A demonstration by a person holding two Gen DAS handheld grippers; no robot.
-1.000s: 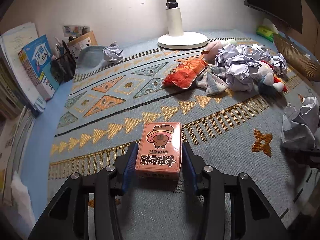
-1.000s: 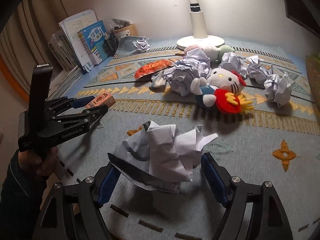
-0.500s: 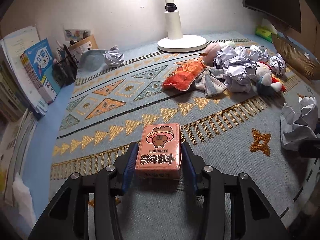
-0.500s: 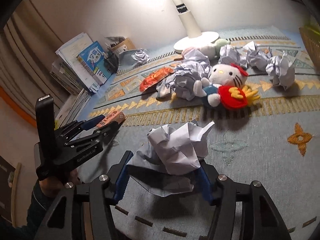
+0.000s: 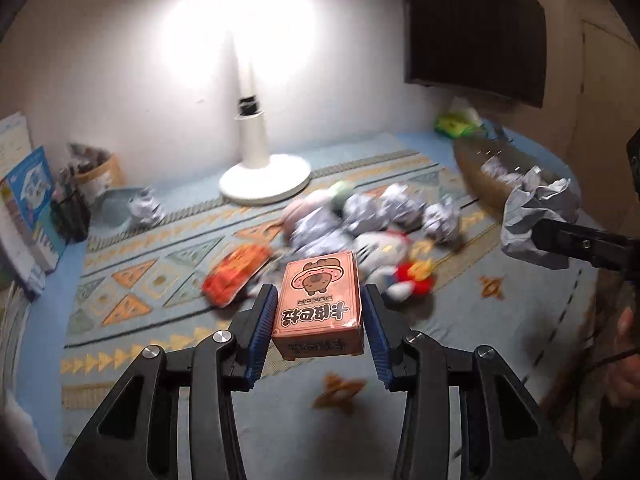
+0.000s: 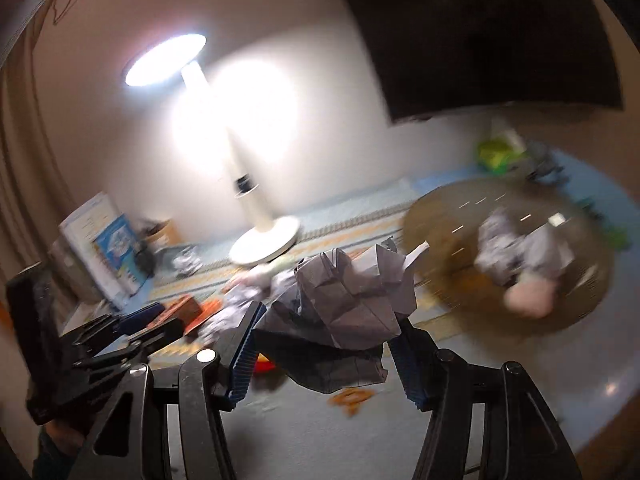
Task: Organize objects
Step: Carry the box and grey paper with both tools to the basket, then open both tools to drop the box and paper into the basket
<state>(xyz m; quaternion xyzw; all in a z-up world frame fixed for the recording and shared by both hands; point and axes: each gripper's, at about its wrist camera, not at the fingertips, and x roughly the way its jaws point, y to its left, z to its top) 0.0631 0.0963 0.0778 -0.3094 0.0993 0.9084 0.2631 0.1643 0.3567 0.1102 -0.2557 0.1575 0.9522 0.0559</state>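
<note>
Holding, left gripper point(image 5: 319, 316): jaws pinching the pink card box point(image 5: 319, 308), lifted clear of the rug point(image 5: 168, 280).
Books point(image 5: 24, 216): standing at the far left edge by the wall.
Lamp point(image 5: 264, 176): white, lit, at the back of the surface.
Clutter: red packet point(image 5: 234, 276), paper balls and a plush point(image 5: 384, 256) mid-rug, blurred.
Right gripper point(image 6: 326, 338): jaws have just been closing, now pinching a paper wad point(image 6: 348, 308), raised.
Basket point(image 6: 440, 248): right, beyond the wad, with crumpled paper inside.

A pink card box point(image 5: 318, 306) hangs lifted, face up; right of it a crumpled paper ball point(image 6: 344, 316), seemingly also aloft.
</note>
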